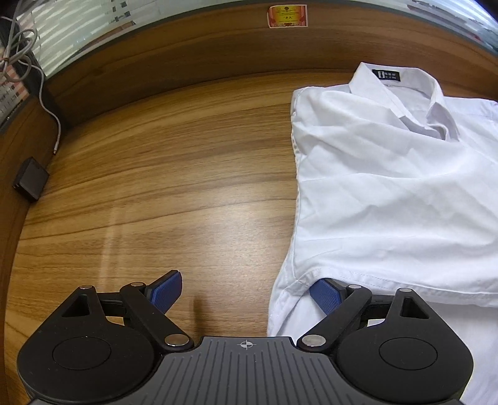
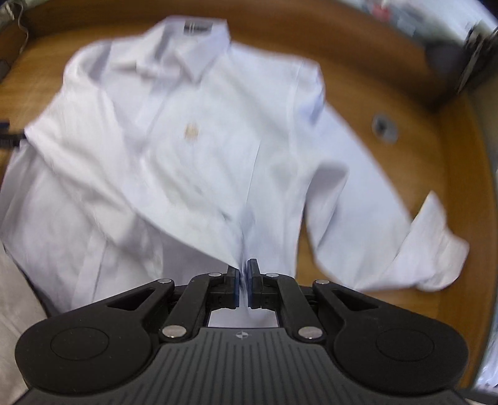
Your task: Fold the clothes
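The right gripper (image 2: 244, 277) has its blue pads pressed together on a pinch of white fabric, a fold of the white shirt (image 2: 193, 140) drawn up into the narrow slot between them. From that pinch the cloth fans away across the wooden table (image 2: 420, 174); this view is blurred, but the collar (image 2: 193, 40) with its dark label lies at the far end and one sleeve runs off to the right, its cuff (image 2: 435, 243) resting on the wood. A small round grey fitting (image 2: 384, 126) sits in the tabletop past that sleeve, clear of the cloth. The left gripper (image 1: 246, 291) stands spread wide with nothing between its fingers: the left pad is over bare wood, while the right pad (image 1: 326, 294) is tucked under the shirt's hem edge, partly hidden by it. From here the shirt covers the right side of the table, collar away. At the table's far left edge lie a small black box (image 1: 31, 179) and a white cable (image 1: 46, 106), well apart from the shirt, and a red and yellow sticker (image 1: 287, 16) shows on the far rim.
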Demonstrator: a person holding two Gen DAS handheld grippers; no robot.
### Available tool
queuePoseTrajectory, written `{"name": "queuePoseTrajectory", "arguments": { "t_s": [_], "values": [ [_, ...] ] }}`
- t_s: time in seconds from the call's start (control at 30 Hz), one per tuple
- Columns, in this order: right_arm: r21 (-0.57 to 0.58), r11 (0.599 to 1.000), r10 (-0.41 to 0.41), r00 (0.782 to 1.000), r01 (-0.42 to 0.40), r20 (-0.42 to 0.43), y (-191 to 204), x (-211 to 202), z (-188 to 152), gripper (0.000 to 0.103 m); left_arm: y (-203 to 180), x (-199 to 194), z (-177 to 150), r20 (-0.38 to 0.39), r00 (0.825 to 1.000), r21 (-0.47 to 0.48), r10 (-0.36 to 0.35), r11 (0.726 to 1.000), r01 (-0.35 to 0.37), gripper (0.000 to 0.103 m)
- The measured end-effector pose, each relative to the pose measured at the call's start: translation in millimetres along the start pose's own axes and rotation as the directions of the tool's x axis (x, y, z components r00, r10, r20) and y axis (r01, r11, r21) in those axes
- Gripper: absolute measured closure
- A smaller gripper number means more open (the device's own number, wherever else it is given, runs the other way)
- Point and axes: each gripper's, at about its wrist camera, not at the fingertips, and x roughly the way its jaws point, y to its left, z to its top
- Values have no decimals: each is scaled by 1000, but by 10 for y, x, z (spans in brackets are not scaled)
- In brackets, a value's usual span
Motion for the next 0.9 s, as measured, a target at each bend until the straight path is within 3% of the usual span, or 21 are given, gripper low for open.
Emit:
{"name": "queuePoseTrajectory", "arguments": {
  "t_s": [0.07,0.3,0.57,0.7,0.8,0.9],
  "values": [
    [1,1000,12,999,-12,-35,-3,94,-74,93,30,-3,-14,0,1000,-7,3,1000,-3,13],
    [-45,996,80,993,-76,88,125,-117,215,73,111,-136,-109,20,998,-37,-56,998,56,19],
    [-108,970,234,954,-217,186,532,-42,965,73,132,-431,-228,44,980,-103,-192,975,195,30],
    [-94,946,323,922,-310,215,822,119,1380,72,180,-443,-241,28,937,-225,-347,912,344,31],
    [-80,919,393,891,-385,229,1042,207,1651,72,218,-401,-239,34,898,-332,-438,843,424,33],
    [-102,907,422,876,-410,232,1262,290,1862,72,240,-321,-215,29,893,-403,-448,813,421,35]
  ]
}}
